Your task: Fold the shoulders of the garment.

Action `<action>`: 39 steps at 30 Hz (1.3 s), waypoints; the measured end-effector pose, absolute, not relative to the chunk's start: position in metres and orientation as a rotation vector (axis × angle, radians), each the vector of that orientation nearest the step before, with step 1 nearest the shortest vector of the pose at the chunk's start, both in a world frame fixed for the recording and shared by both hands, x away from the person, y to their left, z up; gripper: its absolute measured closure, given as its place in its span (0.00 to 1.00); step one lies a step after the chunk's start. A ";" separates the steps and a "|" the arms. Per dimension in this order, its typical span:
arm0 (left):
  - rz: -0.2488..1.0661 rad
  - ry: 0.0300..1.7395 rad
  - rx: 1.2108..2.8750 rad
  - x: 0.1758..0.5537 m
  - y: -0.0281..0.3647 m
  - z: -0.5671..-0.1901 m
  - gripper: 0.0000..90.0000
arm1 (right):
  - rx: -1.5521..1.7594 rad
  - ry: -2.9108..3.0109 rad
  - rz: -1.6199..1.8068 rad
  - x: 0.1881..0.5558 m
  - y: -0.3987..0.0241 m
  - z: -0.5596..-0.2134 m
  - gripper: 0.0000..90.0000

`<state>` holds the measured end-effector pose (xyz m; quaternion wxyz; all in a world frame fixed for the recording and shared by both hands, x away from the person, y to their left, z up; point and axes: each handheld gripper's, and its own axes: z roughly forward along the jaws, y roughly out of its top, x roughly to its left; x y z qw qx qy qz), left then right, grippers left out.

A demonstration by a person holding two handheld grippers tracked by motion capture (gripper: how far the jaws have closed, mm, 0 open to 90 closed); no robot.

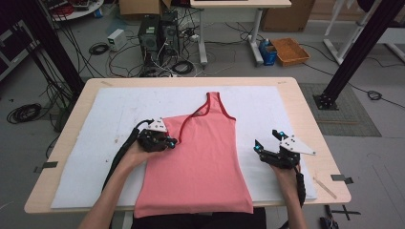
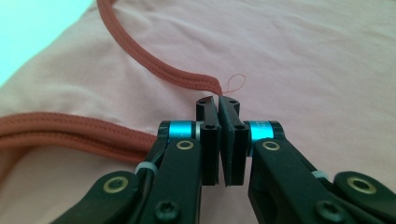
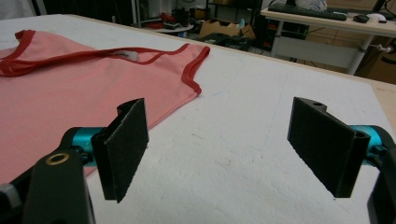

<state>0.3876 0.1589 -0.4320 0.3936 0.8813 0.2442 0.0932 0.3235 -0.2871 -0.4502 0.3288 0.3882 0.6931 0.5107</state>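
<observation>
A pink tank top (image 1: 200, 162) is lying flat in the middle of the high view on a white mat (image 1: 95, 124) covering the wooden table (image 1: 305, 100), its hem reaching the lower edge of the frame and one strap pointing up toward the centre. Its dark red trim (image 2: 154, 65) is running along the armhole. At centre left, the left gripper (image 1: 175, 141) is sitting on the top's folded-in edge with its jaws pressed together, pinching the tip of that trim, where a loose thread loop (image 2: 235, 84) is sticking out. At lower right, the right gripper (image 1: 267, 141) is hovering over bare mat, jaws spread wide and holding nothing.
</observation>
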 end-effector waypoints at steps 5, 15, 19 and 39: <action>0.187 0.637 2.232 0.383 0.157 -0.435 0.96 | 1.011 1.816 1.335 0.324 -0.287 -0.450 0.22; 0.170 0.629 2.259 0.377 0.154 -0.439 0.96 | 1.019 1.814 1.339 0.323 -0.287 -0.450 0.22; 0.147 0.635 2.243 0.378 0.155 -0.442 0.96 | 1.013 1.810 1.341 0.324 -0.288 -0.450 0.22; 0.294 0.708 2.023 0.358 0.203 -0.437 0.48 | 1.022 1.810 1.347 0.324 -0.288 -0.450 0.22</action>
